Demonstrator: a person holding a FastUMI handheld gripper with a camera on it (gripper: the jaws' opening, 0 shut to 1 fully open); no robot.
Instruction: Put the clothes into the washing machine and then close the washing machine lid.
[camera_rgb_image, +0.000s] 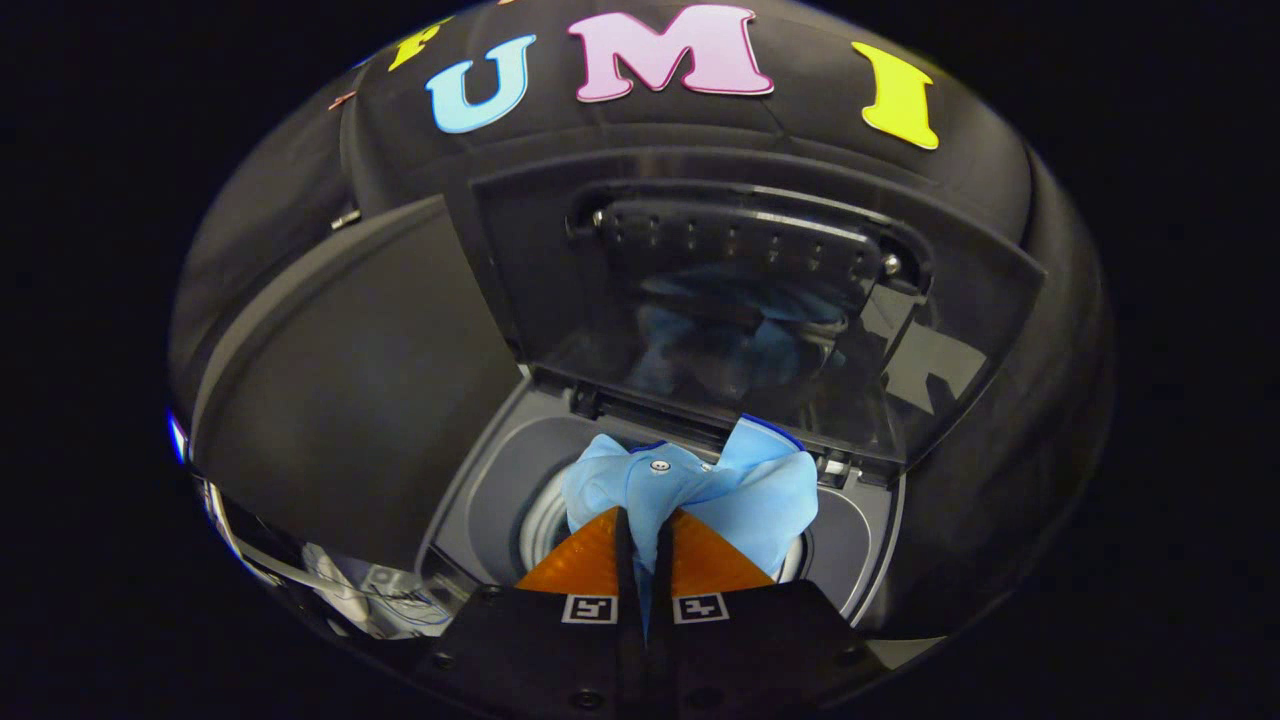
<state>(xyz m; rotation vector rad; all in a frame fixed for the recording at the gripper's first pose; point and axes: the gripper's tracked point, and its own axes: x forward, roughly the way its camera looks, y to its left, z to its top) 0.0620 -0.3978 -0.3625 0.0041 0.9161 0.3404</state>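
A light blue shirt (745, 490) with a white button hangs bunched between my fingers, and my gripper (643, 520) is shut on its cloth. It hangs right over the round drum opening (545, 520) of a dark grey top-loading washing machine (480, 490). The machine's lid (740, 300) stands raised open beyond the shirt, and its glossy window mirrors the blue cloth. Most of the drum's inside is hidden by the shirt and my fingers.
A dark grey flat panel (350, 390) of the machine top slopes away on the left of the opening. Below it a shiny edge (330, 580) reflects white cables. The booth's black cloth wall rises behind the lid.
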